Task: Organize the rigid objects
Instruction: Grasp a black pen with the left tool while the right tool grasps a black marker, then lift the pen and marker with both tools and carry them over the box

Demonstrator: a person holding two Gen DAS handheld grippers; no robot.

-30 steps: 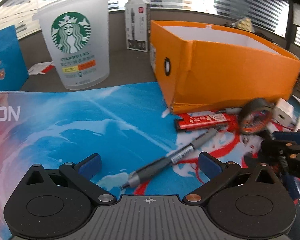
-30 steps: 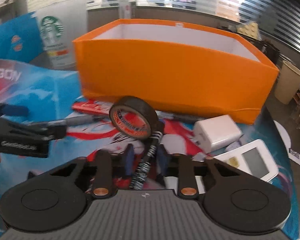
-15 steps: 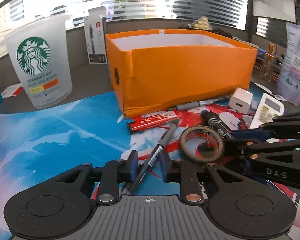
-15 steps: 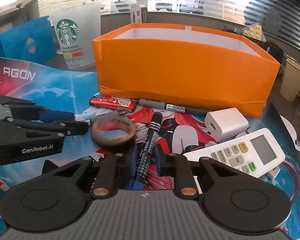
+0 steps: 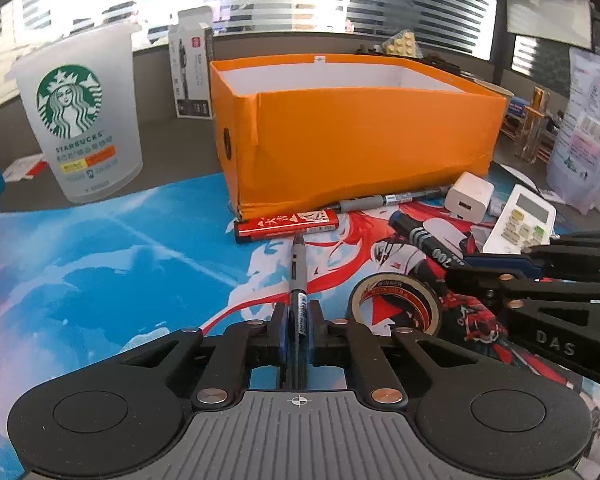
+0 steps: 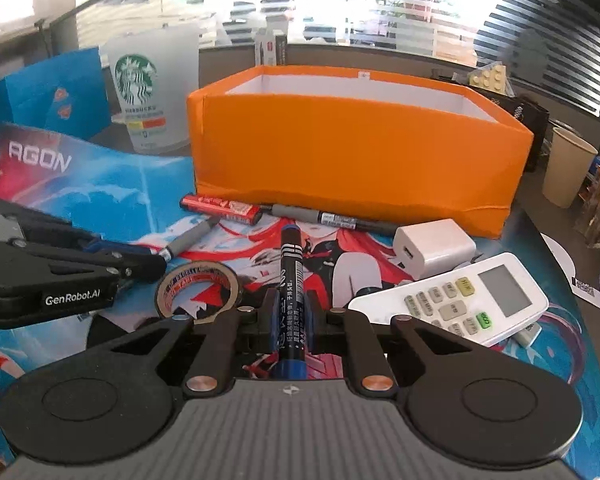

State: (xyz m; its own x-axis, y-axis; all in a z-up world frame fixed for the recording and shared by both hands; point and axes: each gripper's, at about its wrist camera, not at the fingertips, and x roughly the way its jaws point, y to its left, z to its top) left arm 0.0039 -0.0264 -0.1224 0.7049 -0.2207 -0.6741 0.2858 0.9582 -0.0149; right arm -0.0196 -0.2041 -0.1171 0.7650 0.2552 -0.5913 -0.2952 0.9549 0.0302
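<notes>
Left fingers (image 5: 315, 332) have closed round the grey pen (image 5: 299, 280).

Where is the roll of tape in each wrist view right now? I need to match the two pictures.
Left wrist view: the tape roll lies on the mat right of centre, just right of the left tongs.
Right wrist view: the tape roll lies left of centre, just left of the right tongs.
Shared landmark: the orange box stands behind it in both.
</notes>
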